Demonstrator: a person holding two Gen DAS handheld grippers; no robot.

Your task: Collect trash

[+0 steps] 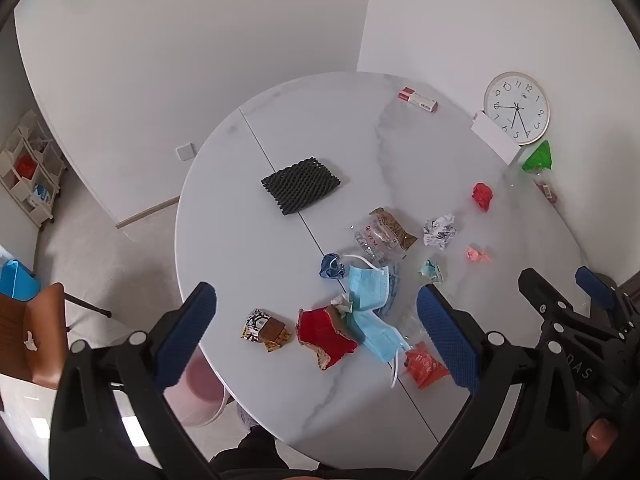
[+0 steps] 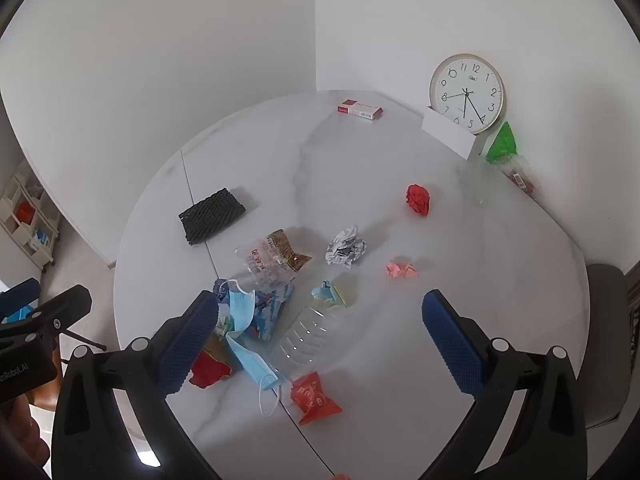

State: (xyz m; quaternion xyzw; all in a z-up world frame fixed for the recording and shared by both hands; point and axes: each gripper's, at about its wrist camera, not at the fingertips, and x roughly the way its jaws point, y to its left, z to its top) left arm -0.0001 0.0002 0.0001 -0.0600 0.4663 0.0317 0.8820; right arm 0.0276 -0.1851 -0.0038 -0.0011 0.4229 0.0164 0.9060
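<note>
Two hand-held grippers hang above the round white desk [image 1: 240, 200], both released, jaws spread wide with nothing between them: the left hand-held gripper [image 1: 316, 316] and the right hand-held gripper [image 2: 320, 320]. The trash lies scattered on the desk. Near the front edge, a blue mask [image 1: 370, 304] overlaps a red wrapper [image 1: 324, 330], with an orange packet [image 1: 424, 364] just beside it. A clear bottle [image 2: 304, 340] lies next to the mask. Farther back sit a red ball [image 2: 418, 199], a white ball [image 2: 346, 247] and a pink scrap [image 2: 401, 270], well apart. A black mat [image 1: 301, 185] lies left of centre. A clock [image 2: 467, 94] leans against the wall.
</note>
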